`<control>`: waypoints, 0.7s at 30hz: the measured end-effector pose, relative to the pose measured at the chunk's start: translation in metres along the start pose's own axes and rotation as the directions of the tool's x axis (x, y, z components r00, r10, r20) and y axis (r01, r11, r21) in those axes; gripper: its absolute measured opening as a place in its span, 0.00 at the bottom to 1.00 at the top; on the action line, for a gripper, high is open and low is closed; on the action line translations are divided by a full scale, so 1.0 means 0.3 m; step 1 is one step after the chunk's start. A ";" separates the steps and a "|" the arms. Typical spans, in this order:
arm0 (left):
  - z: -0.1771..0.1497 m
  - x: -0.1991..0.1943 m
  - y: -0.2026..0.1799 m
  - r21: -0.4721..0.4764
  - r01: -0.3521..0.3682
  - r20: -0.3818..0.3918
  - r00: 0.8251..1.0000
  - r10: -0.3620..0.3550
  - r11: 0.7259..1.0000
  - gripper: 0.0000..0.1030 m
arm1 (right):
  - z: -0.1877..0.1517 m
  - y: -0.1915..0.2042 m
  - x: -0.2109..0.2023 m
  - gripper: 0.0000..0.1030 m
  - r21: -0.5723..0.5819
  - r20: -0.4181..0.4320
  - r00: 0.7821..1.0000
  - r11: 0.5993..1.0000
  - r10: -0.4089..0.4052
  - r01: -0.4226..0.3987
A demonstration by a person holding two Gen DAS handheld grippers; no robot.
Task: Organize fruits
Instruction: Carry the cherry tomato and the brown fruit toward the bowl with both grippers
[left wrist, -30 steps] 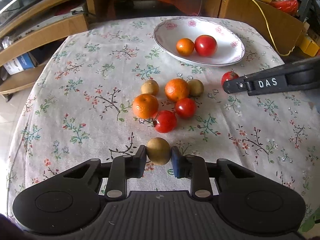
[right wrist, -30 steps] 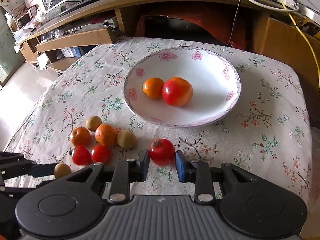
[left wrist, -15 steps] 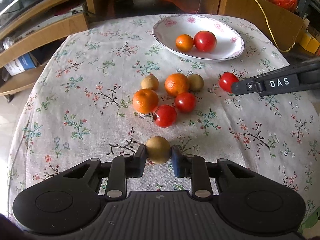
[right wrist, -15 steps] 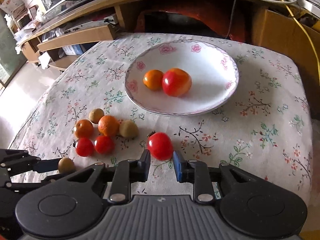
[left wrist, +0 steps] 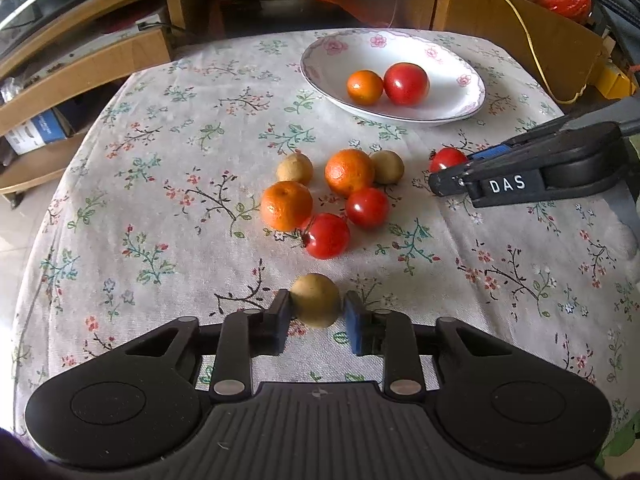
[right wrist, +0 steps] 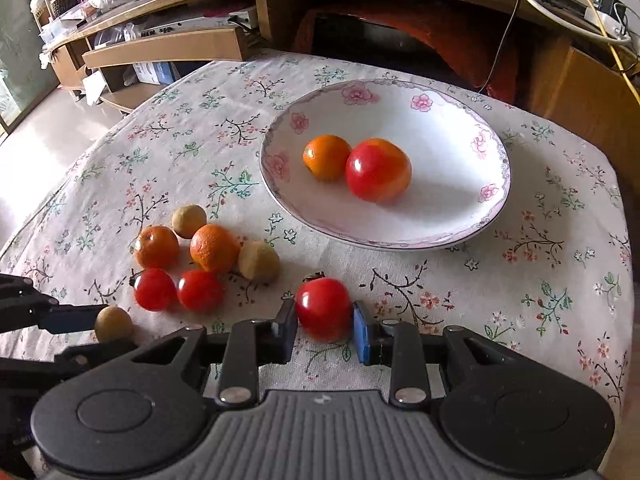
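Fruits are lying scattered on the floral tablecloth point(left wrist: 168, 184), and two are already sitting in the white plate point(left wrist: 320, 76) at the far side. In the left wrist view, the left gripper point(left wrist: 315, 312) is pinching a small tan round fruit point(left wrist: 315, 298) between its two pads, which are pressing on its widest sides. It is looking light and firm-skinned, so a modest squeeze across the middle is likely enough; being round, it could be rolling out if the pads sit high or low. Ahead of it, a cluster is waiting: two oranges point(left wrist: 286, 205), two red tomatoes point(left wrist: 327, 235) and two more tan fruits point(left wrist: 295, 168), touching or just beside one another. The plate is holding a small orange point(left wrist: 364, 87) touching a large red fruit point(left wrist: 406, 83). The right gripper point(left wrist: 448, 172) is entering from the right, closed around a red tomato point(left wrist: 447, 159).

In the right wrist view, the right gripper point(right wrist: 325, 324) is clamping that red tomato point(right wrist: 323, 307) at its sides, near the plate's point(right wrist: 496, 184) front rim. Its skin is glossy, so it is probably slippery and soft; hard pressure could be bruising or splitting it, and a gentle hold across the belly seems wisest. The left gripper point(right wrist: 96, 322) with its tan fruit point(right wrist: 113, 323) is showing at the lower left.
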State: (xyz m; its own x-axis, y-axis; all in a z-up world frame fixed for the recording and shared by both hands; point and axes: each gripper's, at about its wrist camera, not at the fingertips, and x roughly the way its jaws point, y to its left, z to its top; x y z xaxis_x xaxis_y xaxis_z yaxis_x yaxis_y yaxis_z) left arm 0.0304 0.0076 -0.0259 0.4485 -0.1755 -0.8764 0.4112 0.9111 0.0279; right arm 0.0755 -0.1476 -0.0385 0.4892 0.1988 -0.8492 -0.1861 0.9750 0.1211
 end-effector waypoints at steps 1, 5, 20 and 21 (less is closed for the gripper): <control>0.001 -0.001 0.003 -0.007 0.006 -0.002 1.000 -0.006 1.000 0.33 | -0.001 0.000 -0.004 0.29 0.000 0.001 1.000 1.000 0.001 -0.001; 0.004 -0.010 -0.004 -0.002 0.007 0.004 1.000 -0.007 1.000 0.32 | 0.001 0.003 -0.032 0.29 0.000 0.018 1.000 1.000 0.020 -0.020; 0.119 -0.049 -0.029 -0.008 0.035 0.098 0.995 -0.034 0.999 0.32 | 0.041 -0.039 -0.128 0.29 0.058 0.108 0.994 0.998 0.025 -0.031; 0.134 -0.047 -0.033 -0.008 0.039 0.103 0.994 -0.038 0.999 0.32 | 0.045 -0.047 -0.131 0.29 0.066 0.113 0.993 0.997 0.021 -0.029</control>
State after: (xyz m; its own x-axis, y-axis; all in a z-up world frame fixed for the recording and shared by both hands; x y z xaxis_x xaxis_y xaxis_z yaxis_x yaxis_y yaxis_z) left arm 0.0519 -0.0138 0.0054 0.5122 -0.2473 -0.8225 0.4218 0.9066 -0.0099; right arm 0.0705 -0.1679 0.0000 0.5781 0.2294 -0.7830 -0.1436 0.9733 0.1791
